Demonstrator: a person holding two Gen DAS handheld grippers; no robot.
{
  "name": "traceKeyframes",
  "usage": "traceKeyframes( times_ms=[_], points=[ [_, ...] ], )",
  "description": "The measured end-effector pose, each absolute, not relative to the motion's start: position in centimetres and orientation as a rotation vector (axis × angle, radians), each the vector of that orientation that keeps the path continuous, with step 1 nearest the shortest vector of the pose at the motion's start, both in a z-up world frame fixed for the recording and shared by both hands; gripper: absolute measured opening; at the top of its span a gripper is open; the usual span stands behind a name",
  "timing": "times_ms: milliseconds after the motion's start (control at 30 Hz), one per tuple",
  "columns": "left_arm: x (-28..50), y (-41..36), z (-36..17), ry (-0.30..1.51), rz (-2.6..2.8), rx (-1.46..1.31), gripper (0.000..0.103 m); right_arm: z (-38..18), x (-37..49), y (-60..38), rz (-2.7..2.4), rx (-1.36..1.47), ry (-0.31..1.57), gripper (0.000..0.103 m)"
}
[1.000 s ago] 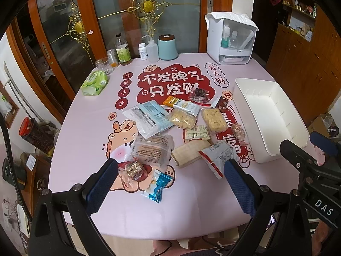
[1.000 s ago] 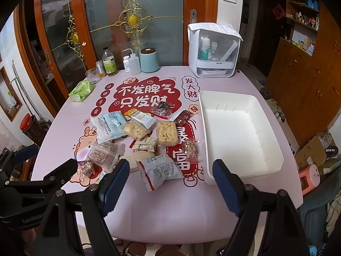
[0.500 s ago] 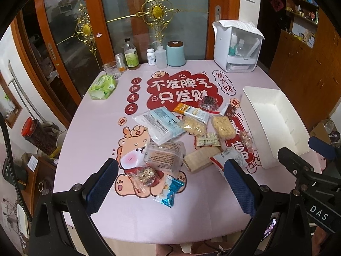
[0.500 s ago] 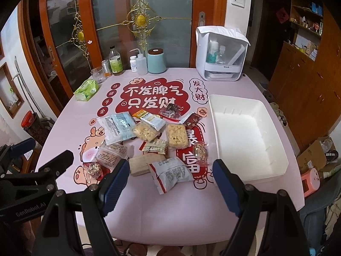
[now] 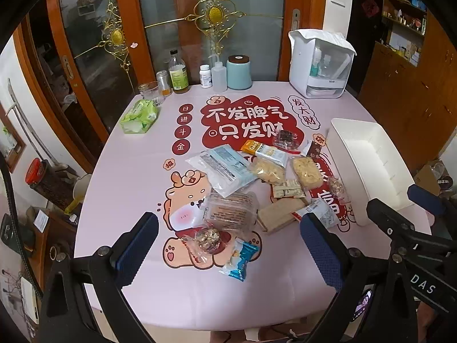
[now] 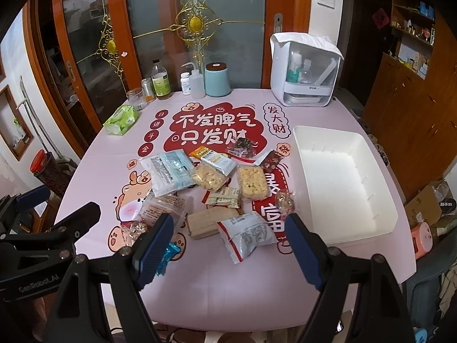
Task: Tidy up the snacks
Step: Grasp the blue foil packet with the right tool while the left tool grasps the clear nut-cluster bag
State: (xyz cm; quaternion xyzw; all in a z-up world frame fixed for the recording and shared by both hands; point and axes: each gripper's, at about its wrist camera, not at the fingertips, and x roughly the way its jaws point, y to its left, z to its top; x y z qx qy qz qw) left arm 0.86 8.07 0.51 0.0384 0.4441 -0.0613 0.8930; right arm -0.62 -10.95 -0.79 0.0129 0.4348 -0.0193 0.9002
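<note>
Stage: approach — nothing picked yet. Your left gripper [image 5: 228, 257] and right gripper [image 6: 228, 248] hover over the near tabletop [image 6: 222, 291] edge, fingers spread wide, empty.

Snacks [image 6: 217, 188]: loose pile at centre.

White bin [image 6: 380, 228]: at 3 o'clock of the pile, apparently empty, long axis 12-to-6.

Nearest item: red-trimmed packet [image 6: 248, 234], pointing roughly 11-to-5 — turn your right wrist to close across it.

Pink table [image 6: 200, 285] before glass doors [image 6: 228, 28] with gold ornaments; wooden cabinets [image 6: 414, 114] right, white wall [image 5: 17, 91] left
</note>
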Motion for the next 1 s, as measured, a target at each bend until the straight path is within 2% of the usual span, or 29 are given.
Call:
traceKeyframes(
  times_ms=[300,500,1000],
  points=[
    [2.2,9.6,-0.5,0.947,-0.143,0.119,0.099,-2.6,0.8,-9.6,-0.050,0.068,0.940,0.081],
    [3.8,11.1,-2.1,0.973,-0.174,0.164,0.099,-6.0,2.0,-8.0,-0.004,0.107,1.009,0.081],
    [9.9,18.4,-13.8,1.152,-0.160,0.294,0.099,-18.1,4.8,-4.3,0.121,0.238,1.303,0.081]
  ],
)
